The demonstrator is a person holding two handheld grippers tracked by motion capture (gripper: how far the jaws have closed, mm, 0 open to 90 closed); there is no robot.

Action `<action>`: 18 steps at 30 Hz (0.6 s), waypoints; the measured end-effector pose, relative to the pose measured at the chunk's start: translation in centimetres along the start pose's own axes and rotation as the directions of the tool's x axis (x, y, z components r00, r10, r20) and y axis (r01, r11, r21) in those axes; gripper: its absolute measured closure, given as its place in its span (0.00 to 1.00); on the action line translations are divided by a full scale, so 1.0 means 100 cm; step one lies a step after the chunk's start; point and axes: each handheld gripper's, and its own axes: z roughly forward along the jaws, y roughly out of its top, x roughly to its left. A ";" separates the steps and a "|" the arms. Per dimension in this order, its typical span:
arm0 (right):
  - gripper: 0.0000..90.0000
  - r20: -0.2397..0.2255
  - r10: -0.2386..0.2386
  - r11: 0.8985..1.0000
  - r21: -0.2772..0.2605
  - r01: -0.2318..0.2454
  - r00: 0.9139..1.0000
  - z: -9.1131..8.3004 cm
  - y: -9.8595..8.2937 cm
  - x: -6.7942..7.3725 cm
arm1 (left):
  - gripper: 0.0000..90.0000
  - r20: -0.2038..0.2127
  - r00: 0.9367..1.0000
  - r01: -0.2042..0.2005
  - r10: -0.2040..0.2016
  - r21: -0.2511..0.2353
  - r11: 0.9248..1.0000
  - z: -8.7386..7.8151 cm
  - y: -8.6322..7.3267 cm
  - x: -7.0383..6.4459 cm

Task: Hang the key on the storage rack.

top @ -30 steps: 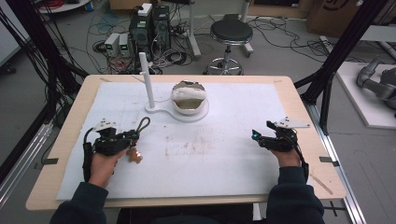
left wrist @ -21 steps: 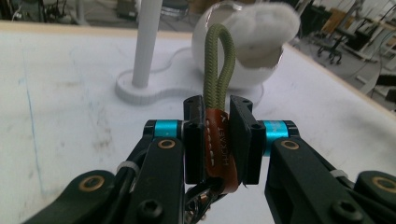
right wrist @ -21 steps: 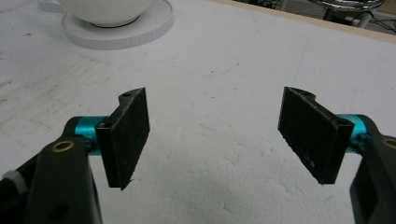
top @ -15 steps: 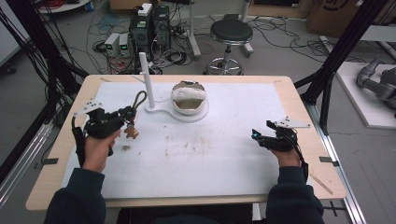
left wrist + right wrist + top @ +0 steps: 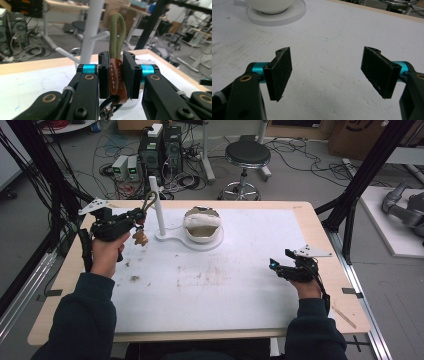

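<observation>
My left gripper (image 5: 136, 218) (image 5: 116, 75) is shut on a keychain: a brown leather tab (image 5: 116, 80) with an olive green cord loop (image 5: 117, 35) (image 5: 149, 200) standing up from the jaws. A small brown charm (image 5: 139, 238) dangles below the gripper. The loop is close to the white upright post (image 5: 158, 207) (image 5: 90, 30), just left of it in the high view. My right gripper (image 5: 274, 265) (image 5: 328, 75) rests low at the right side of the white mat, open, nothing between its pads.
The post shares a white base (image 5: 172, 239) with a white bowl (image 5: 202, 226) (image 5: 269, 6) holding something pale. The white mat (image 5: 225, 280) covers a wooden table (image 5: 65, 270). Small brown crumbs (image 5: 134, 278) lie near the left. Cables, computers and a stool (image 5: 247, 157) stand beyond the far edge.
My left gripper has lifted the keychain and carried it away from me and to the right, up to the post. The right gripper has stayed put.
</observation>
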 end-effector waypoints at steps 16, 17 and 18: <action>0.28 -0.005 -0.003 1.000 0.005 0.003 1.000 0.001 0.000 0.000 | 0.83 -0.102 0.994 -0.014 0.028 0.132 0.991 0.033 -0.011 0.012; 0.28 -0.005 -0.003 1.000 0.005 0.003 1.000 0.001 0.000 0.000 | 0.83 -0.103 0.994 -0.018 0.032 0.133 0.991 0.033 -0.012 0.012; 0.28 -0.005 -0.001 1.000 0.005 0.001 1.000 0.001 0.000 0.000 | 0.83 -0.102 0.994 -0.024 0.038 0.133 0.991 0.033 -0.014 0.012</action>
